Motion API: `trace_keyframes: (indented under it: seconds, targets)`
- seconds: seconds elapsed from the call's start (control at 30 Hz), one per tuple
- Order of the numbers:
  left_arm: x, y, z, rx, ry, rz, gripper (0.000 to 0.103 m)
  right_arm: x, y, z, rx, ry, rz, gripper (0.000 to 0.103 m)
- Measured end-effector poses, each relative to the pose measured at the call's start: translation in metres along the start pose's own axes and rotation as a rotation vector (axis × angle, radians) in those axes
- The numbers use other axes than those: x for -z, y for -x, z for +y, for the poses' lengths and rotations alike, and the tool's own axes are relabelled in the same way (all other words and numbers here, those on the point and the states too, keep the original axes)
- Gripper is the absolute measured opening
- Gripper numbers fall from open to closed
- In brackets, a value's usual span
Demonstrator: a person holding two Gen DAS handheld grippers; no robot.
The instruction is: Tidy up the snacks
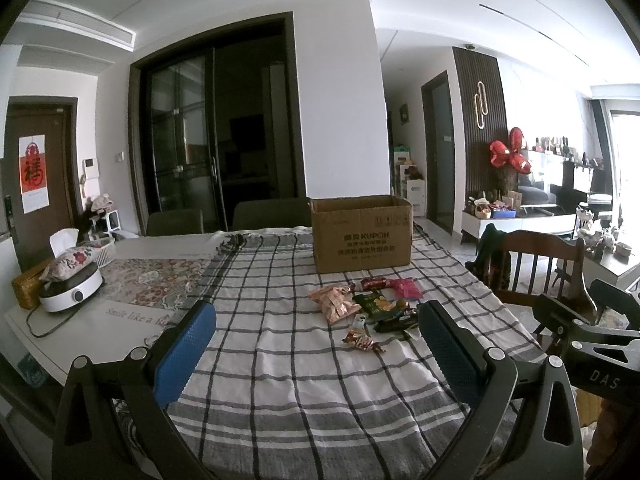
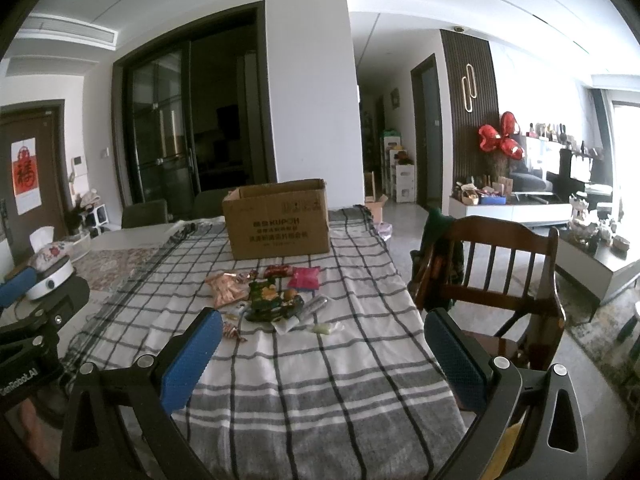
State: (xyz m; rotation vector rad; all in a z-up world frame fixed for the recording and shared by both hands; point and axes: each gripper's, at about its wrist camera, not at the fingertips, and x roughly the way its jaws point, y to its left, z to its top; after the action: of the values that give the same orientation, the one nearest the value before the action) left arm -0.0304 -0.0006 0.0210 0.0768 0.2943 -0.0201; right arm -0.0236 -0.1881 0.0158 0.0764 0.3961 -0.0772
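Note:
A pile of snack packets lies on the checked tablecloth, in front of an open cardboard box. The pile holds a peach packet, a dark green packet, a pink packet and a small wrapped candy. My left gripper is open and empty, held above the near cloth short of the pile. In the right wrist view the pile and box show too. My right gripper is open and empty, near the table's right side.
A wooden chair stands at the table's right edge. A white cooker with a floral tissue pouch on it, a tissue box and a white basket sit at the table's left. Dark chairs stand behind the far edge.

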Motion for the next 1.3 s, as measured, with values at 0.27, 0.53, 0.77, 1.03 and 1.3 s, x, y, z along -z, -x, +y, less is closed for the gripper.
trace_keyframes:
  seconds: [0.27, 0.53, 0.77, 1.03, 1.3]
  targets:
    - [0.000, 0.000, 0.000, 0.000, 0.000, 0.001, 0.103, 0.000, 0.000, 0.000, -0.001, 0.000, 0.001, 0.102]
    - [0.000, 0.000, 0.000, 0.001, 0.000, 0.001, 0.103, 0.000, 0.000, 0.000, -0.001, -0.002, 0.004, 0.102]
    - [0.006, -0.005, -0.006, 0.003, -0.004, 0.021, 0.103, 0.003, -0.004, 0.003, -0.004, 0.000, 0.023, 0.102]
    - [0.007, -0.029, -0.011, 0.026, -0.017, 0.061, 0.103, 0.008, -0.024, 0.000, 0.004, 0.014, 0.058, 0.102]
    - [0.003, -0.069, -0.017, 0.054, 0.004, 0.138, 0.094, 0.005, -0.059, -0.007, -0.008, -0.016, 0.125, 0.102]
